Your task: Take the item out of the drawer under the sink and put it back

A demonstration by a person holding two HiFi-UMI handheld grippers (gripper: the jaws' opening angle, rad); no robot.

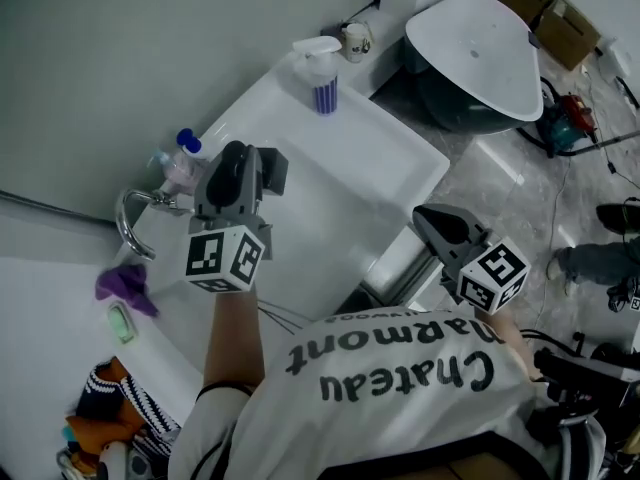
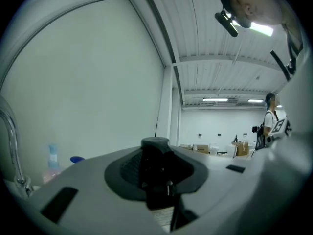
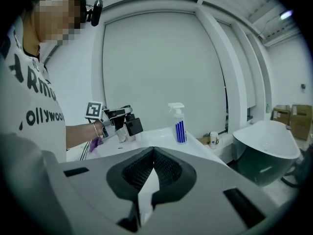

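Observation:
My left gripper [image 1: 238, 158] hangs over the white sink [image 1: 330, 208], near the faucet [image 1: 130, 223]. In the left gripper view its jaws [image 2: 156, 168] are closed on a black item [image 2: 155, 153] that fills the gap between the pads. The right gripper view shows the left gripper [image 3: 119, 115] from the side, with a dark boxy part below it. My right gripper [image 1: 428, 216] is at the sink's front right corner. Its tips [image 3: 153, 152] meet with nothing held. The cabinet front [image 1: 398, 263] under the sink shows. I cannot tell how its drawer stands.
A blue-striped spray bottle [image 1: 322, 76] stands at the sink's far corner, with a small cup [image 1: 355, 40] behind it. A blue-capped bottle [image 1: 183, 160] is by the faucet and a purple cloth [image 1: 125, 286] lies on the counter. A bathtub [image 1: 480, 53] stands on the right.

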